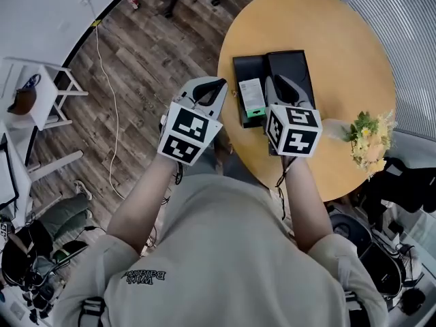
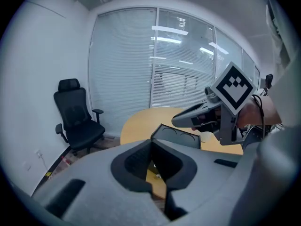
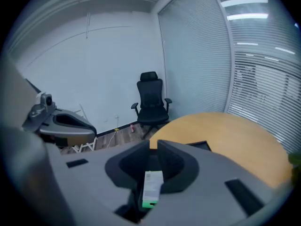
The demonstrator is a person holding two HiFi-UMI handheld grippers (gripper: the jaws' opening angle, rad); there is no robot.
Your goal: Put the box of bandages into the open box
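Observation:
The box of bandages [image 1: 252, 97], white with a green end, lies flat on the left half of the open black box [image 1: 293, 63] on the round table. My right gripper [image 1: 276, 80] hovers just to its right, over the black box, jaws shut and gripping nothing. In the right gripper view the bandage box [image 3: 151, 189] shows below the hollow behind the closed tips of the right gripper [image 3: 153, 145], untouched by the pads. My left gripper [image 1: 219, 84] hangs at the table's left edge, also shut and empty. The left gripper [image 2: 151, 142] points toward the black box [image 2: 181, 135].
The round wooden table [image 1: 306, 19] carries a bunch of yellow flowers [image 1: 368, 138] at its right edge. A black office chair [image 2: 75, 117] stands by the blinds. A white rack [image 1: 41, 94] and a cable [image 1: 112, 114] are on the wooden floor to the left.

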